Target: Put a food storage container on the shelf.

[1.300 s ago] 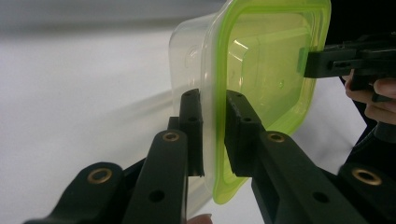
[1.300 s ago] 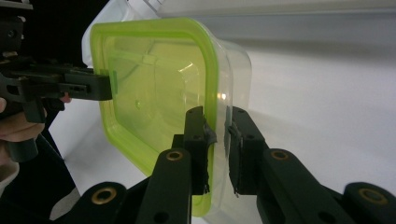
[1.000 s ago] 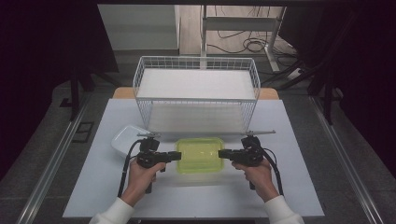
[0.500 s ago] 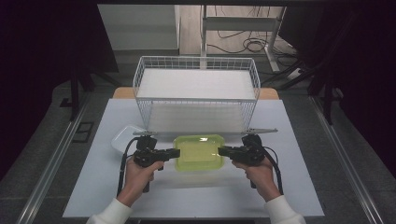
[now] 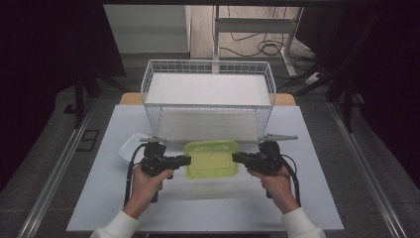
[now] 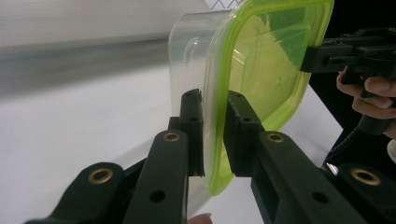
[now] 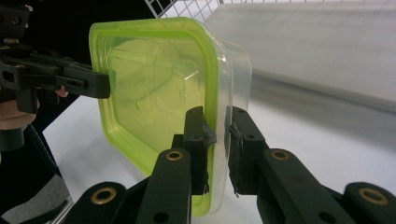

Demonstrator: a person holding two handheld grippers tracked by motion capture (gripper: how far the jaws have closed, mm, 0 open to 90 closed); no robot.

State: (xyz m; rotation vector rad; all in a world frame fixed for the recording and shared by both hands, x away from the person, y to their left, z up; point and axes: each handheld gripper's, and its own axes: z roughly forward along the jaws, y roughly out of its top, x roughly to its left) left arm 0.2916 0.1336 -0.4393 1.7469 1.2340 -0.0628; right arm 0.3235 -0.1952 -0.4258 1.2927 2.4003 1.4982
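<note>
Clear plastic container (image 5: 212, 158) with a yellow-green lid (image 6: 275, 60) is held between the two grippers, above the white table (image 5: 99, 198) and just in front of the wire basket (image 5: 208, 94). Through the lid and the clear wall no contents can be made out. The wire basket stands beyond both grippers; its floor is a white sheet, and nothing is seen lying in it. A white dish (image 5: 130, 146) sits on the table just outside the left gripper, partly hidden by it; whether it holds anything cannot be told.

Left gripper (image 5: 187, 159): jaws clamped on the left edge of the container at the lid rim. In the left gripper view one pad (image 6: 191, 116) bears on the clear body side, the other on the green lid side, with the rim between them. Right gripper (image 5: 235, 157): jaws likewise clamped on the opposite, right edge, rim pinched between its pads (image 7: 196, 135).

Pose: both grippers lie roughly level and point inward at each other, the container spanning the gap between their tips. Left hand (image 5: 148, 183) and right hand (image 5: 277, 183) each wrap a handle from below and behind, forearms in white sleeves entering from the near edge. A cable (image 5: 130, 173) loops from the left gripper down along the wrist.
</note>
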